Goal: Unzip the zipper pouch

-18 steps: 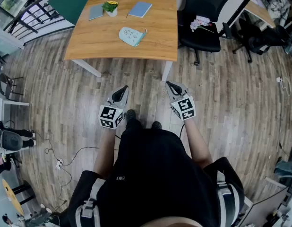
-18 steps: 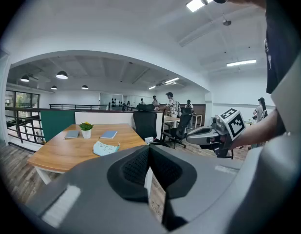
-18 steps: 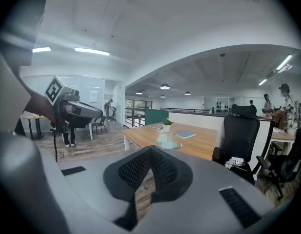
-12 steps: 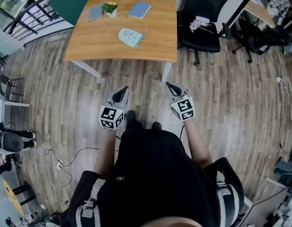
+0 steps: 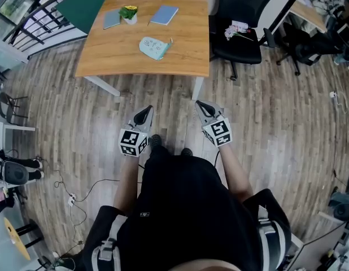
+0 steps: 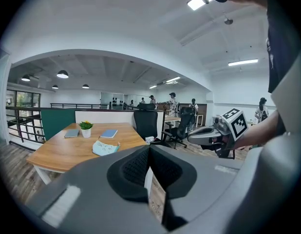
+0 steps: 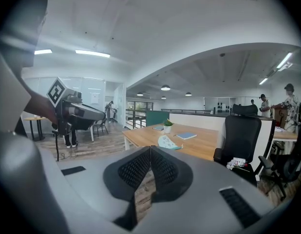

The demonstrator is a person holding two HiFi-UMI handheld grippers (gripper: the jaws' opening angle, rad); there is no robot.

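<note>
Two grippers, held by us above the wood floor, short of the table (image 5: 188, 52). Left gripper (image 5: 147, 111): jaws clenched together, nothing between them. On the tabletop, well apart from both grippers: grey notebook (image 5: 112, 19), potted plant (image 5: 128, 12), pale blue zipper pouch (image 5: 153, 47) lying nearer the front edge, blue notebook (image 5: 164, 14). Right gripper (image 5: 200, 104): jaws likewise pressed together, empty. Black office chair (image 5: 242, 35) beside the table's right edge.

An open-plan office, shown by a wooden desk (image 5: 186, 44), black swivel chairs (image 5: 245, 4) and strip ceiling lights (image 6: 243, 62).
</note>
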